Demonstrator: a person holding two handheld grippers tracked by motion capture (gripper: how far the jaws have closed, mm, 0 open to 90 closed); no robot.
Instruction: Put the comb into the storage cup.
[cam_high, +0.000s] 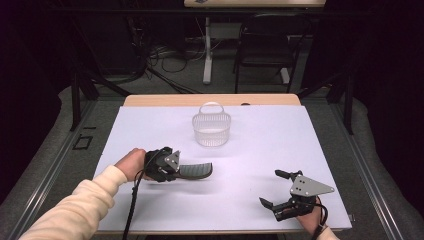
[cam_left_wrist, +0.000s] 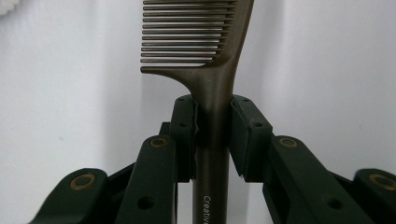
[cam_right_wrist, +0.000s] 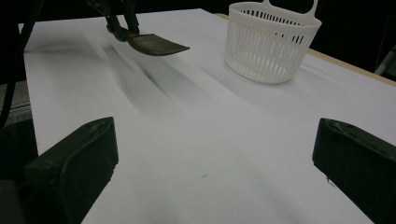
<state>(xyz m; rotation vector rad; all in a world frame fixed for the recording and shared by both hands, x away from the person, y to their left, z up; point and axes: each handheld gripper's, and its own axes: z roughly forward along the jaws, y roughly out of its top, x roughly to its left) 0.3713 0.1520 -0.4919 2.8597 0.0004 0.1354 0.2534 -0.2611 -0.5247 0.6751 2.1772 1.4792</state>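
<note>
A dark brown comb (cam_high: 196, 171) hangs a little above the white table sheet, held level by its handle. My left gripper (cam_high: 176, 170) is shut on that handle; in the left gripper view both pads (cam_left_wrist: 184, 126) press the comb (cam_left_wrist: 212, 60) just below its teeth. A white plastic basket (cam_high: 211, 128) with a loop handle stands upright at the middle back, beyond the comb's tip. My right gripper (cam_high: 274, 188) rests near the front right edge with its jaws wide open and nothing between them; the right gripper view shows the comb (cam_right_wrist: 156, 44) and the basket (cam_right_wrist: 271, 42) farther off.
A white sheet (cam_high: 260, 150) covers the table, whose wooden edge (cam_high: 210, 99) shows at the back. Dark chairs, a table leg and cables stand on the floor behind. A cream sleeve (cam_high: 75, 205) comes in from the lower left.
</note>
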